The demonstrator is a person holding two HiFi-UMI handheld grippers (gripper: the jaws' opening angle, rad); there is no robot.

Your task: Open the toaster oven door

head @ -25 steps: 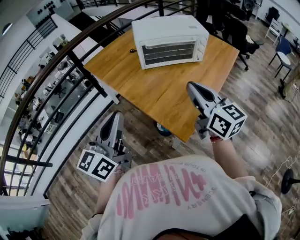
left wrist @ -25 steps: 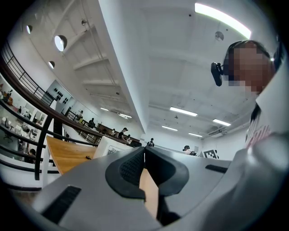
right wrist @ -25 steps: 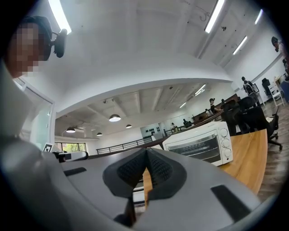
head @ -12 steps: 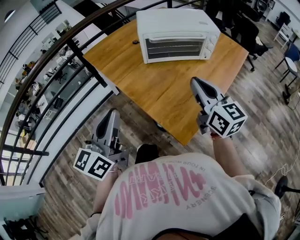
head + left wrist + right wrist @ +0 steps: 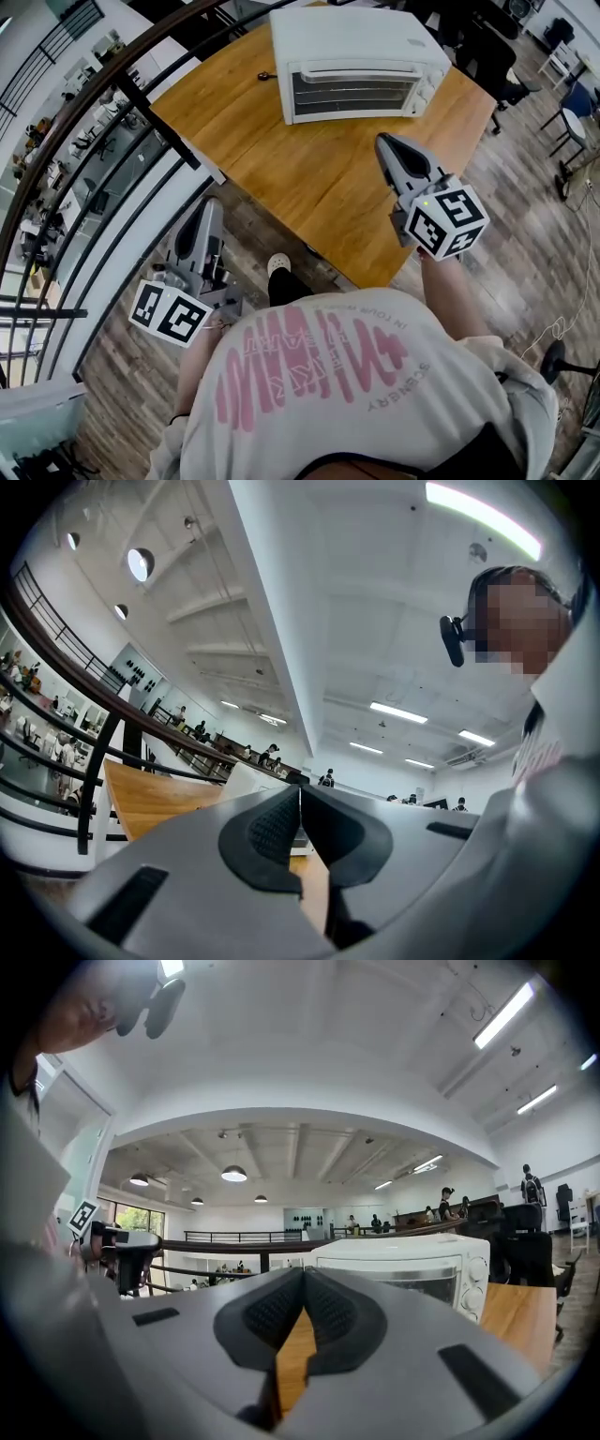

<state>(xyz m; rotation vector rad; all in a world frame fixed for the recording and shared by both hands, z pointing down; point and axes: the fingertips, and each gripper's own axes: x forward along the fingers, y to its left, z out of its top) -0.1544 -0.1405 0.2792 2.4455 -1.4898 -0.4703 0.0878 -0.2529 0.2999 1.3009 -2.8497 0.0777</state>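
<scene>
A white toaster oven [image 5: 354, 62] stands at the far end of the wooden table [image 5: 309, 178], its glass door closed, with the handle along the door's top and knobs at its right side. In the right gripper view the toaster oven [image 5: 412, 1267] shows just beyond the jaws. My right gripper [image 5: 382, 142] hovers over the table's near right part, short of the oven, shut and empty. My left gripper [image 5: 210, 202] hangs off the table's left near corner, over the floor, shut with nothing in it [image 5: 299, 793].
A dark railing [image 5: 122, 94] curves along the table's left side, with a lower floor beyond it. A small dark object [image 5: 266, 76] lies on the table left of the oven. Office chairs [image 5: 487, 66] stand at the right. Wood floor [image 5: 525, 253] surrounds the table.
The oven and table have drawn nearer in the head view as the person stepped forward. Both grippers have stayed shut; the right one has risen slightly toward the oven.
</scene>
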